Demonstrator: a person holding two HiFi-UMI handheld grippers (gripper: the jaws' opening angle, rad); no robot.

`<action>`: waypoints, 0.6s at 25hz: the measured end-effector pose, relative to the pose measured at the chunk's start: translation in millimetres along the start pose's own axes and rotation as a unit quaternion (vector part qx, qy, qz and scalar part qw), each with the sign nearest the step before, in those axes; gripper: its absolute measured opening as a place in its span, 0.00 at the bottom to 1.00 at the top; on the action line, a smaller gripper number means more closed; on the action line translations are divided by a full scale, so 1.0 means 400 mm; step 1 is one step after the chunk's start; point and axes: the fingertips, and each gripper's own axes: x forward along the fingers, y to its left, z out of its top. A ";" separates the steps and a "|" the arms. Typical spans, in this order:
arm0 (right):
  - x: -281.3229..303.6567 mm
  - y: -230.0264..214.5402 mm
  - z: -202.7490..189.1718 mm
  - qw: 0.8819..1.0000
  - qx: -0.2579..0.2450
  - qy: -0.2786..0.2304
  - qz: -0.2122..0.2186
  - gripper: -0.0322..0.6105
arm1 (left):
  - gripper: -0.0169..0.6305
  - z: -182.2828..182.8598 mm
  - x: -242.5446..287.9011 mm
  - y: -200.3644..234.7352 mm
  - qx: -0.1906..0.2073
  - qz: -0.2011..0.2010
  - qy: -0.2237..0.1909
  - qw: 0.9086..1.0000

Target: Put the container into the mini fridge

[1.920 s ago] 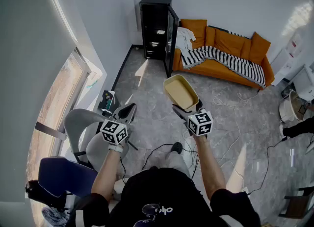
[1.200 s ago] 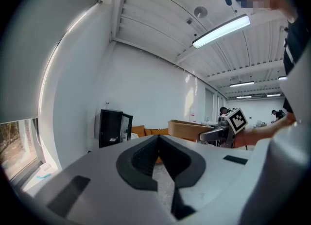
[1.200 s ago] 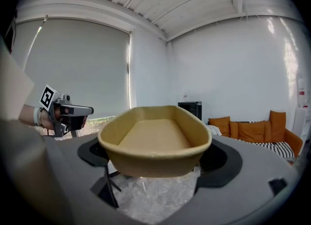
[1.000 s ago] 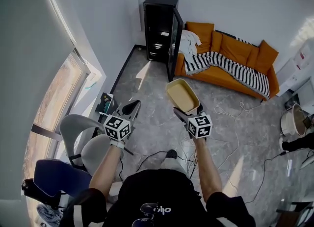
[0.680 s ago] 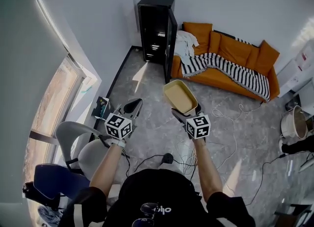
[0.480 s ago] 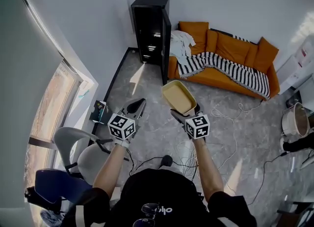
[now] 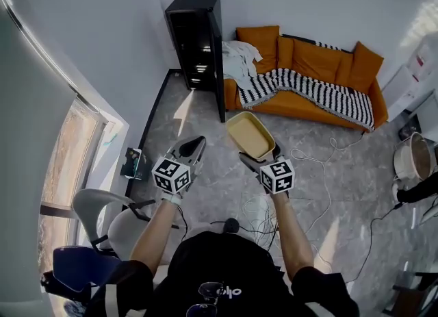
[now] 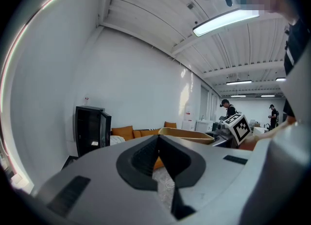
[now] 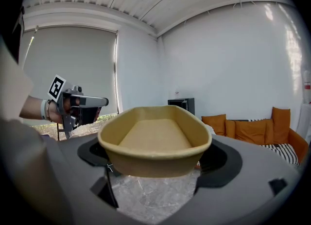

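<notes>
The right tool (image 7: 260,161) is clamped on the near end of an empty tan container (image 7: 250,135), held in the air. The left tool (image 7: 191,149), beside it, has its jaws together (nothing between them). The black mini fridge (image 7: 196,45) stands well ahead, door open, beside an orange sofa (image 7: 311,69).

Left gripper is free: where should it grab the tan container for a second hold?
Probably the rim of the container, on its left long wall, coming in from the left with one jaw inside the open top. The right gripper clamps the near short end, and the thin upright wall is bare there. The left gripper has its jaws together, so open them first.
</notes>
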 end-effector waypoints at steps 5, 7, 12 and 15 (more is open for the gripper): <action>-0.001 -0.020 -0.008 1.000 0.007 -0.001 0.001 0.89 | 0.04 0.001 0.026 -0.016 0.002 -0.004 0.004 1.000; 0.013 -0.025 -0.008 1.000 0.009 -0.001 0.003 0.89 | 0.04 -0.001 0.031 -0.006 0.002 -0.003 0.003 1.000; 0.061 -0.020 0.004 1.000 0.005 0.001 0.009 0.89 | 0.04 -0.012 0.032 0.052 -0.005 0.006 0.005 1.000; 0.104 -0.031 0.019 1.000 0.000 0.003 0.011 0.89 | 0.04 -0.009 0.046 0.097 -0.010 0.010 0.001 1.000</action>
